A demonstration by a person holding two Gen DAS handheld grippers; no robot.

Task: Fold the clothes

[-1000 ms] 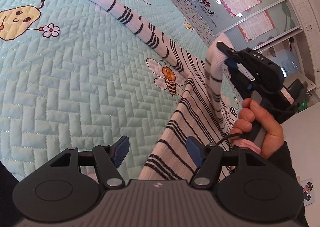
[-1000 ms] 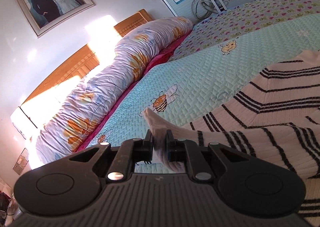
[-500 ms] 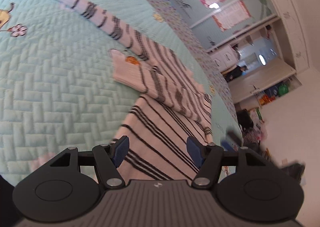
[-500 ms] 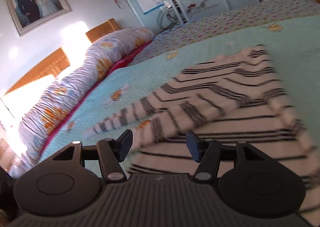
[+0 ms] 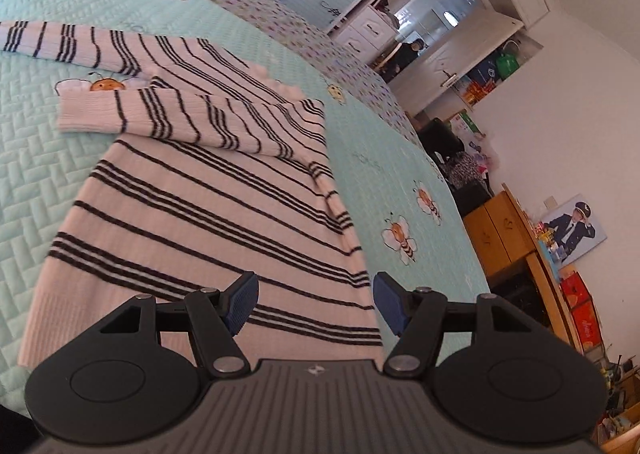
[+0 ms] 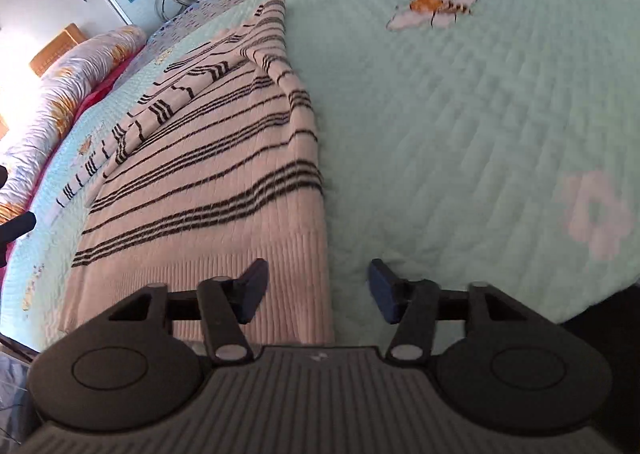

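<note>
— Bedspread (image 5: 48, 182) first: we are working over the quilted mint cover with its bee prints, and the striped sweater (image 5: 192, 214) is lying flat on it, taking up the middle of the bed.

— Agreed. We are seeing one sleeve (image 5: 172, 122) already folded across the sweater's chest, while the other sleeve (image 5: 68, 44) is still stretching out past the sweater's far shoulder onto the quilt.

— So we are partway through the sleeve step, we judge. Where are we standing relative to the sweater?

— We are hovering at its hem end. Our left gripper (image 5: 314, 304) is hanging over the sweater's lower edge, fingers spread and released, nothing between them but the knit lying underneath.

— And our right gripper (image 6: 318, 286) is straddling the sweater's side edge near the ribbed hem (image 6: 256, 250); its jaws are closing, yet the pads are not pressing on any fabric and the cloth is only lying below them.

— Then the next move, as we are reading it, calls for pinching the hem corners on both sides of the sweater and carrying them up toward its collar, or else tucking that outstretched sleeve in first.

— Either way we are needing a clean bite on one layer's edge, without dragging the folded sleeve askew.
</note>
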